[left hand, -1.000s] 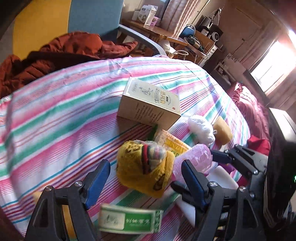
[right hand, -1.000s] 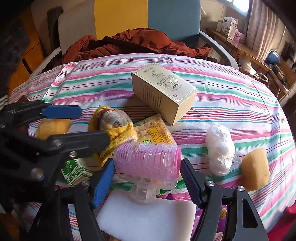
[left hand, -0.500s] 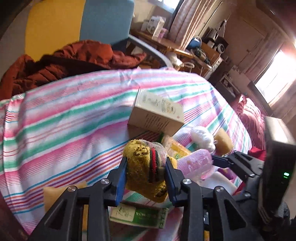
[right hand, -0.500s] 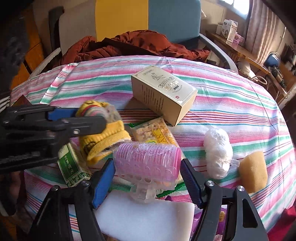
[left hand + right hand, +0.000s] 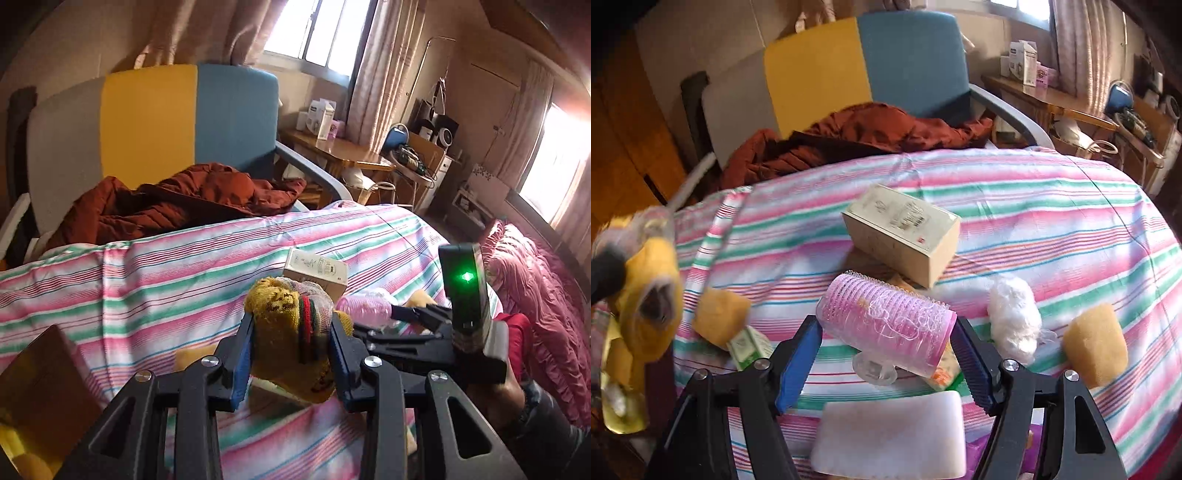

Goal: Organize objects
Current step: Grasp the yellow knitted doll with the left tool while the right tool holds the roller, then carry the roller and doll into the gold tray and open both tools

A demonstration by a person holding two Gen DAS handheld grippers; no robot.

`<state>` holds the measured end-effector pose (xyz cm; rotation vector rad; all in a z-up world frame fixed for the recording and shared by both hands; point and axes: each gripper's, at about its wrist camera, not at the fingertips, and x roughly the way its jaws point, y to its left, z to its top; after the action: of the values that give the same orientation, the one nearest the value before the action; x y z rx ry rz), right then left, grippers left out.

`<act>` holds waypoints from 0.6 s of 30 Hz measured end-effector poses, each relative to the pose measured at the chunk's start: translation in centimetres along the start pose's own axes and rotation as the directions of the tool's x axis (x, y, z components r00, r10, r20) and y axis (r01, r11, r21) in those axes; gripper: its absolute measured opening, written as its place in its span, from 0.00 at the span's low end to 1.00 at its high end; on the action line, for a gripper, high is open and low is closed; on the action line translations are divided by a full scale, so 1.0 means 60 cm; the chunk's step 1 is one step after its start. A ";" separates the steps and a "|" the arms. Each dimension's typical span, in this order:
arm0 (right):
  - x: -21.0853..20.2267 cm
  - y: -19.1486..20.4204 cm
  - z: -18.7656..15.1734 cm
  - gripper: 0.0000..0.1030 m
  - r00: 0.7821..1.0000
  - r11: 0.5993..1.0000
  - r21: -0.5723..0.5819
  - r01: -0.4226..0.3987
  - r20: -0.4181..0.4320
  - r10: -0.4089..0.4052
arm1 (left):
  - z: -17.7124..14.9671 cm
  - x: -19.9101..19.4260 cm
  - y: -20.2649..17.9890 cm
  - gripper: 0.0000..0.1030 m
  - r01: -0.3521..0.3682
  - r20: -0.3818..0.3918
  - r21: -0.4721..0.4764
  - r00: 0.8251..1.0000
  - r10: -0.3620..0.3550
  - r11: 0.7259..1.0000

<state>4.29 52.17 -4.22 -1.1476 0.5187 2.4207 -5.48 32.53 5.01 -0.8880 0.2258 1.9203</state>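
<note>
My left claw (image 5: 291, 354) is clamped on the yellow sock bundle (image 5: 291, 325), lifted off the striped bed (image 5: 1052, 229). My right claw (image 5: 886, 365) grips the pink hair roller (image 5: 886, 321), raised over the near edge. Still lying unsorted: white sponge (image 5: 890, 435) nearest, two yellow sponges (image 5: 1095, 347), plastic wad (image 5: 1014, 317), green packet (image 5: 750, 347), beige box (image 5: 905, 232) mid-bed. Early stage, I judge.

Home bedroom: striped bedsheet (image 5: 155, 266), curtains (image 5: 373, 66), armchair (image 5: 184, 118) w/ jacket (image 5: 177, 206).
</note>
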 end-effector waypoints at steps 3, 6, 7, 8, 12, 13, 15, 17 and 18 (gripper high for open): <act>-0.021 0.027 -0.002 0.70 0.996 0.996 -0.039 -0.077 0.043 0.078 | -0.046 -0.055 0.014 0.36 -0.049 0.016 -0.017 0.999 0.049 0.999; -0.041 0.066 -0.013 0.70 0.990 0.987 -0.118 -0.108 0.079 0.118 | -0.095 -0.105 0.045 0.36 -0.099 0.016 -0.080 0.995 0.100 0.992; -0.045 0.080 -0.018 0.70 0.988 0.983 -0.142 -0.118 0.081 0.130 | -0.109 -0.120 0.055 0.37 -0.116 0.019 -0.098 0.993 0.118 0.988; -0.048 0.090 -0.022 0.70 0.987 0.979 -0.162 -0.123 0.084 0.138 | -0.125 -0.136 0.064 0.37 -0.138 0.024 -0.109 0.990 0.141 0.984; -0.061 0.125 -0.036 0.70 0.984 0.967 -0.215 -0.134 0.084 0.155 | -0.200 -0.214 0.116 0.37 -0.211 0.026 -0.194 0.975 0.220 0.958; -0.064 0.133 -0.039 0.70 0.984 0.966 -0.220 -0.138 0.081 0.159 | -0.214 -0.227 0.128 0.37 -0.229 0.023 -0.212 0.971 0.239 0.950; -0.072 0.149 -0.044 0.70 0.981 0.962 -0.224 -0.156 0.075 0.176 | -0.245 -0.256 0.156 0.37 -0.264 0.017 -0.262 0.960 0.278 0.928; -0.084 0.168 -0.050 0.70 0.977 0.957 -0.228 -0.179 0.073 0.200 | -0.268 -0.270 0.179 0.37 -0.276 0.006 -0.307 0.956 0.292 0.911; -0.088 0.181 -0.051 0.70 0.975 0.953 -0.236 -0.188 0.070 0.210 | -0.280 -0.278 0.190 0.37 -0.282 0.001 -0.328 0.954 0.298 0.902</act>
<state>3.79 40.41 -0.16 -1.1097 0.3470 2.7533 -2.42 6.63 1.71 -1.0664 0.0071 2.3005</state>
